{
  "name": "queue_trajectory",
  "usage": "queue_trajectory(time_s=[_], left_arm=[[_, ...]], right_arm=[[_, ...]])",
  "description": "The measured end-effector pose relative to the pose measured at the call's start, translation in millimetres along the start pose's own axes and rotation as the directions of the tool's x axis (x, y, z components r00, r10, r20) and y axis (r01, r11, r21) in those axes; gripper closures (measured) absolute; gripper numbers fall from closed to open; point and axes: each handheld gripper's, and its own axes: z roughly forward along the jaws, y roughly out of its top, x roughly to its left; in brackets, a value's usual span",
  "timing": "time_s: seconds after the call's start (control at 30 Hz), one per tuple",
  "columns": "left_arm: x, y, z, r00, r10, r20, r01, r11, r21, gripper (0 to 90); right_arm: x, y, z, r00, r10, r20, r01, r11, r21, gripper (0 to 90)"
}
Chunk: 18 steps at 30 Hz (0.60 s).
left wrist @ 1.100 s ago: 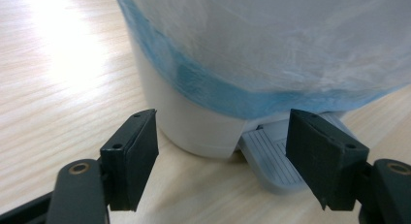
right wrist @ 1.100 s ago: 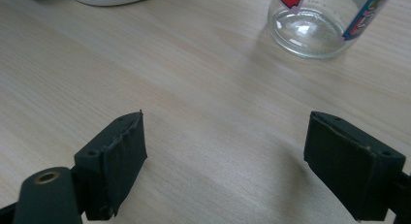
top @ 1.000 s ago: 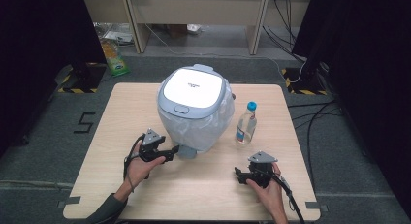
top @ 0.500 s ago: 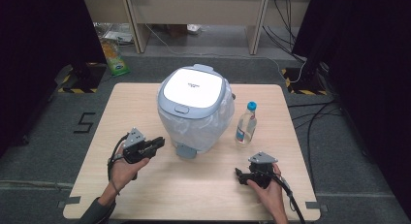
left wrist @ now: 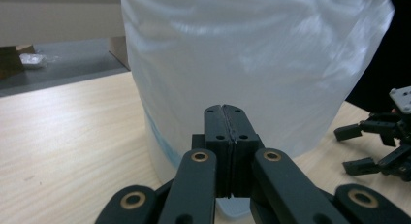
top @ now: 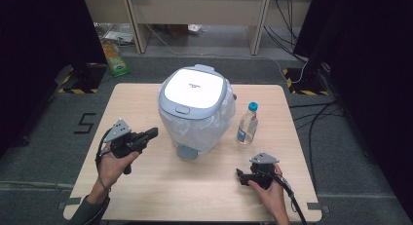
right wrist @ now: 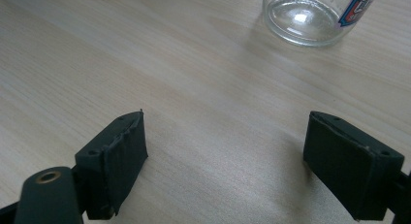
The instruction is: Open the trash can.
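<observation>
The bin [top: 196, 110] stood mid-bench, its lid down; the left gripper [top: 151, 133], clenched on nothing, hung just beside its bag, while the right gripper [top: 242, 177] rested released. Next probably came opening the lid, by its front latch

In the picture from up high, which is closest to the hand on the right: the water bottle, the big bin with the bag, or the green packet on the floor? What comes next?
From the right gripper:
1. Water bottle, standing just beyond it on the table.
2. Bin, at the table's middle, to its left.
3. Green packet, on the floor past the far left corner.
</observation>
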Motion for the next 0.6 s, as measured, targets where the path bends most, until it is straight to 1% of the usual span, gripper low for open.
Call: queue_trajectory(time_s=[0.1,0.17,0.23,0.3,0.4,0.6], left_arm=[[-2.0,11.7,-3.9,0.9998,0.008,0.016,-0.008,0.9999,-0.015,88.6],[-2.9,19.9,-5.9,0.9997,0.024,0.010,-0.024,0.9992,-0.031,88.1],[-4.1,27.8,-7.8,0.9994,0.022,0.028,-0.021,0.9988,-0.045,88.6],[-6.4,34.5,-9.3,0.9990,0.027,0.035,-0.025,0.9979,-0.060,88.8],[-9.9,41.6,-10.3,0.9983,0.036,0.045,-0.033,0.9967,-0.075,88.8],[-16.6,51.0,-7.6,0.9963,0.055,0.067,-0.049,0.9952,-0.084,89.0]], right_arm=[[0.0,0.0,0.0,1.0000,0.001,0.000,-0.001,1.0000,0.000,15.9],[-0.1,0.1,0.3,1.0000,0.003,0.001,-0.003,1.0000,0.001,15.7],[-0.4,0.1,0.4,1.0000,0.005,-0.001,-0.005,1.0000,0.002,15.7],[-0.5,0.0,0.5,1.0000,0.000,0.000,0.000,1.0000,0.000,15.7],[-0.5,0.1,0.2,0.9999,0.012,-0.005,-0.012,0.9999,0.006,15.6],[-1.7,0.1,0.2,1.0000,0.001,-0.005,-0.001,1.0000,0.004,15.5]])
